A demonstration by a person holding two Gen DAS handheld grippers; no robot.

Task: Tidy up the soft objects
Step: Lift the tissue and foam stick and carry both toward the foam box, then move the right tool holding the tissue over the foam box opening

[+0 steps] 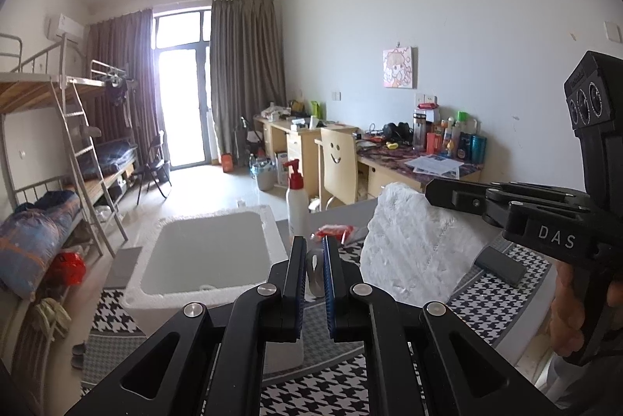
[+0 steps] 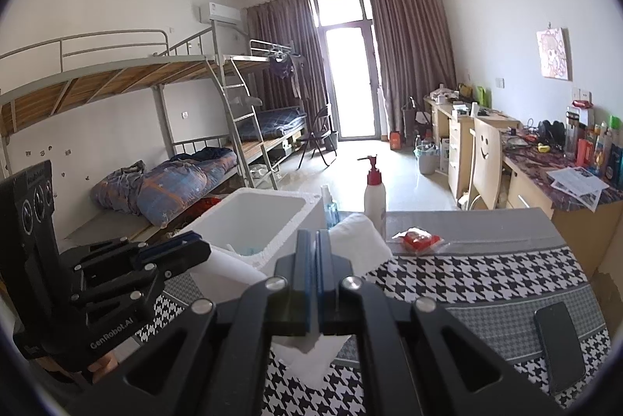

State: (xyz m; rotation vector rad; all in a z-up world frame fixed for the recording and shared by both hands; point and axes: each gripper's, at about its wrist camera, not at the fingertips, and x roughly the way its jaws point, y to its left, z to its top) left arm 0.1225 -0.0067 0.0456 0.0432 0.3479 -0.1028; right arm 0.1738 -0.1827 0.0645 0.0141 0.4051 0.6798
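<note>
A white fluffy cloth (image 1: 420, 248) hangs stretched over the houndstooth-covered table (image 1: 335, 392), held between both grippers. My left gripper (image 1: 313, 244) is shut on one edge of the cloth, and a fold of it shows between the blue pads. In the left wrist view my right gripper (image 1: 432, 190) comes in from the right and pinches the cloth's upper corner. In the right wrist view the right gripper (image 2: 314, 237) is shut tight on the cloth (image 2: 358, 237), and the left gripper (image 2: 202, 250) grips its far left end. An open white foam box (image 2: 253, 217) stands just behind the cloth.
A white pump bottle with a red top (image 2: 374, 194), a clear spray bottle (image 2: 329, 205) and a red packet (image 2: 418, 240) stand behind the cloth. A dark phone (image 2: 558, 346) lies at the right. Bunk beds (image 2: 187, 174) line the left wall, desks and a chair (image 2: 484, 159) the right.
</note>
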